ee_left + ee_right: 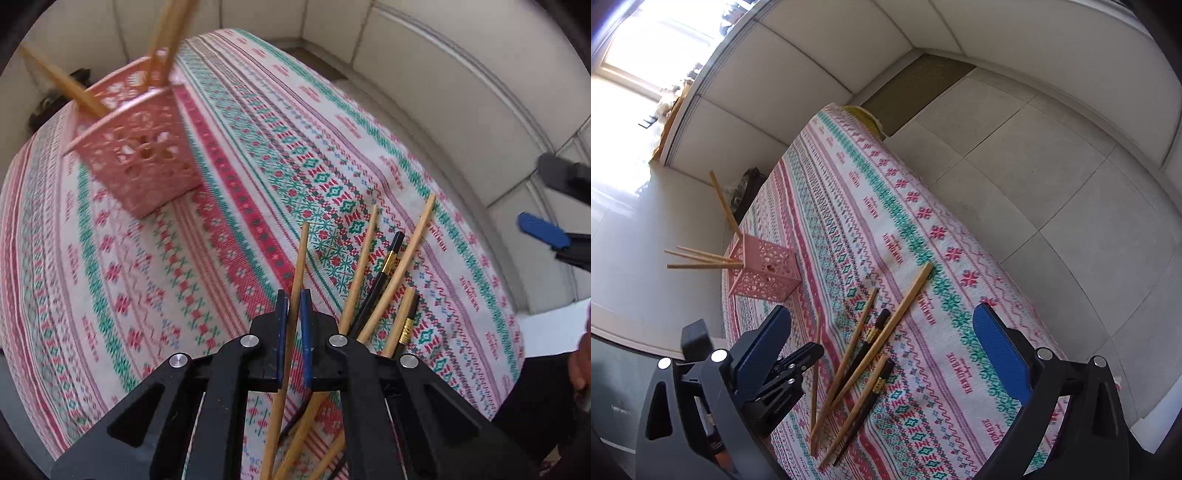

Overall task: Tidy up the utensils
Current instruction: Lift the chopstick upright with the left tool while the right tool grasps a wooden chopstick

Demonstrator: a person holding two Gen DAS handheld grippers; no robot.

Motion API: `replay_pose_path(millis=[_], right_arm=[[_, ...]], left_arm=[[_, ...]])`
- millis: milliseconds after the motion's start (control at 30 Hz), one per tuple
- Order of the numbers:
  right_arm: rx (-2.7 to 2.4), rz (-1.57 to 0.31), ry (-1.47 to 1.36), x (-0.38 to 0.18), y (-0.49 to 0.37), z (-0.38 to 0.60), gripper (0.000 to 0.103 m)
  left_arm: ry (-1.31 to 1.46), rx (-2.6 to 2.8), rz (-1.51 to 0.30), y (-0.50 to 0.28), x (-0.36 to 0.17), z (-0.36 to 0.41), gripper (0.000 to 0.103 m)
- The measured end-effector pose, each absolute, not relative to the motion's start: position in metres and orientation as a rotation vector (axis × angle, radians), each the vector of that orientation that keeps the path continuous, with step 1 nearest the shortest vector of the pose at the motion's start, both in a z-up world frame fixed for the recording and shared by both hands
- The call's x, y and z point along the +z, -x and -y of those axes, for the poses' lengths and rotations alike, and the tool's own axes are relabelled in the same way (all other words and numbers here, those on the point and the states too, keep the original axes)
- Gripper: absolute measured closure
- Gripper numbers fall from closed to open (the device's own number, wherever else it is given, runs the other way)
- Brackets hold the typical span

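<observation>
A light wooden chopstick (293,314) is clamped between the two blue pads of the left gripper (291,306), its shaft running up past the fingertips and down under the gripper body. Just to the right of those fingers lies the loose pile of chopsticks (384,291) on the patterned tablecloth (229,229): several light wooden ones mixed with black ones that have gold bands, some crossing each other. Farther ahead and to the left of the left fingers stands the pink lattice basket (142,158), with a few wooden chopsticks (168,40) leaning out of its top.

From the right wrist view, the right gripper (890,347) has its jaws spread wide, nothing between them; the pile sits on the cloth between and just beyond its blue fingers (1001,354). The left gripper shows beside the right gripper's left finger, with the held chopstick angled down toward the cloth. The basket stands well ahead, off to the left of the fingers, near the table's edge. Pale floor tiles (1052,177) surround the table.
</observation>
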State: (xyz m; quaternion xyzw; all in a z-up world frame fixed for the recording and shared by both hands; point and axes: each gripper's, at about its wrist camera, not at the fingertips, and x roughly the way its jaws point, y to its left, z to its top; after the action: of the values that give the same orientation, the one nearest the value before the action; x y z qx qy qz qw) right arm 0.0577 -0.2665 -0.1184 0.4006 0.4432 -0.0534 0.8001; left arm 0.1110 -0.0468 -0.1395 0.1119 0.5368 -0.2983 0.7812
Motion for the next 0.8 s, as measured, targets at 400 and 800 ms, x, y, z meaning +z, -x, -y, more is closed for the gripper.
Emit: replay_pose_path(millis=[400, 800], right_arm=[[-0.045, -1.173, -0.869, -0.162, -0.135, 0.209, 0.035], [-0.260, -1.306, -0.665, -0.186, -0.174, 0.163, 0.071]], left_arm=[[0.157, -0.670, -0.791, -0.046, -0.036, -0.071, 0.098], [0.223, -0.680, -0.607, -0.018, 0.013, -0.117, 0.098]])
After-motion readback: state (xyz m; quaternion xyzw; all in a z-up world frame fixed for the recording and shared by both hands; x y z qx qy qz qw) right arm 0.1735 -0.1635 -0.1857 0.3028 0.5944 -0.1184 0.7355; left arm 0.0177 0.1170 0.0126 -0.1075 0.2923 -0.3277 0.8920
